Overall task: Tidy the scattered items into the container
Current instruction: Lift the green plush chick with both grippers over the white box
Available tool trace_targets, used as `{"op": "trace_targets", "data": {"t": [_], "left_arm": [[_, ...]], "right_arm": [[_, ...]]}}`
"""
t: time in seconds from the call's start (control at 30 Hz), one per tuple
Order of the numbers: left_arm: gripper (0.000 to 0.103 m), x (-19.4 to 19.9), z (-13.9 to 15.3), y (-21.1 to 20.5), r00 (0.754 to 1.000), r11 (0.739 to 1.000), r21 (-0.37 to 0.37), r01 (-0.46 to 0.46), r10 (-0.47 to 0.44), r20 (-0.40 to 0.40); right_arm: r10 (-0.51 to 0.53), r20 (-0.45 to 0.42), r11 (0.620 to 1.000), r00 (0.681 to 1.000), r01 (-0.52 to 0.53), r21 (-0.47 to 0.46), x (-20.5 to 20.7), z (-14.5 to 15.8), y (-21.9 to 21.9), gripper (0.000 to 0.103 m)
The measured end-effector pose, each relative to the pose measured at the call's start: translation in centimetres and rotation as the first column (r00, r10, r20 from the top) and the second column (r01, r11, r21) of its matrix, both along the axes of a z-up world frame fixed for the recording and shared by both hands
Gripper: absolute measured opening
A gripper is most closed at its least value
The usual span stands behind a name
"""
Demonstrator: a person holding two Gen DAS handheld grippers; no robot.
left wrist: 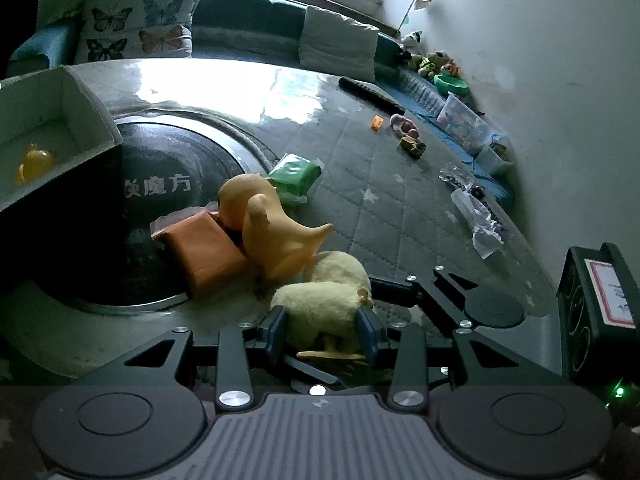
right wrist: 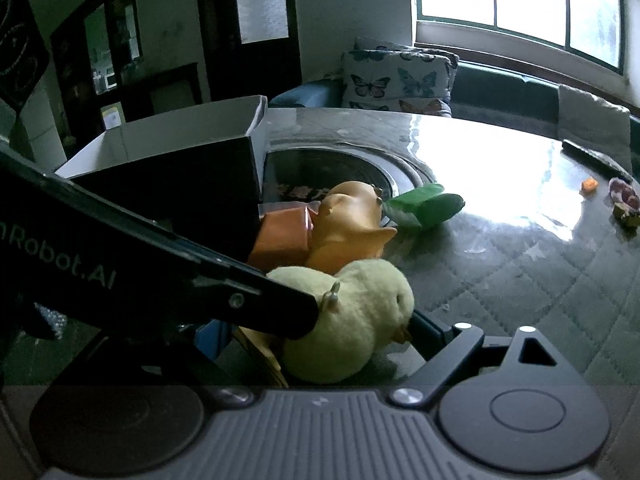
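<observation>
A pale yellow plush chick (left wrist: 320, 308) lies on the quilted table, and my left gripper (left wrist: 323, 334) is shut on its body, blue pads on both sides. The chick also shows in the right wrist view (right wrist: 356, 320), with the left gripper's black body crossing in front of it. My right gripper (right wrist: 320, 340) is beside the chick; its left finger is hidden and I cannot tell its state. An orange rubber duck (left wrist: 276, 236), an orange block (left wrist: 200, 252) and a green packet (left wrist: 296, 176) lie just beyond. The open box (left wrist: 60, 112) stands at left, a yellow toy (left wrist: 34, 164) inside.
A black round disc (left wrist: 168, 200) is set in the table under the box. Small toys (left wrist: 408, 136) and plastic bags (left wrist: 480, 216) lie toward the right edge. A black remote (left wrist: 372, 94) lies at the far side. Cushions (left wrist: 136, 20) line the bench behind.
</observation>
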State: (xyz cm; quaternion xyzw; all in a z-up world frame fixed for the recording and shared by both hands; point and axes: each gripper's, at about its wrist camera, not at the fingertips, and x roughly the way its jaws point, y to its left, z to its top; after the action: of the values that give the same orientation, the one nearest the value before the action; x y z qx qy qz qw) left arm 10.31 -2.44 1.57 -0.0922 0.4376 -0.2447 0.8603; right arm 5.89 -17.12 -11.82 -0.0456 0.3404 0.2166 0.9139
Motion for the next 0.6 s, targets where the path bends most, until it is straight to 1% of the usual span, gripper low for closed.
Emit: {"op": "trace_targets", "data": {"t": [0.13, 0.3, 0.47, 0.6], "left_arm": [[0.042, -0.4, 0.8, 0.4, 1.000, 1.000, -0.003, 0.004, -0.004, 0.021], [0.042, -1.1, 2.9, 1.9, 0.996, 1.000, 0.008, -0.012, 0.011, 0.083], [0.042, -0.9, 4.8, 4.9, 0.986, 0.997, 0.013, -0.082, 0.080, 0.144], [0.042, 0.0, 6.1, 8.0, 0.973, 0.988, 0.008, -0.153, 0.149, 0.177]], "right_arm": [[0.006, 0.016, 1.000, 1.000, -0.006, -0.008, -0.3, 0.9, 0.4, 0.092], [0.041, 0.063, 0.999, 0.997, -0.040, -0.008, -0.5, 2.8, 1.8, 0.092], [0.108, 0.121, 0.994, 0.987, -0.107, -0.018, 0.8, 4.6, 4.6, 0.092], [0.178, 0.171, 0.984, 0.969, -0.176, -0.031, 2.4, 6.0, 7.8, 0.092]]}}
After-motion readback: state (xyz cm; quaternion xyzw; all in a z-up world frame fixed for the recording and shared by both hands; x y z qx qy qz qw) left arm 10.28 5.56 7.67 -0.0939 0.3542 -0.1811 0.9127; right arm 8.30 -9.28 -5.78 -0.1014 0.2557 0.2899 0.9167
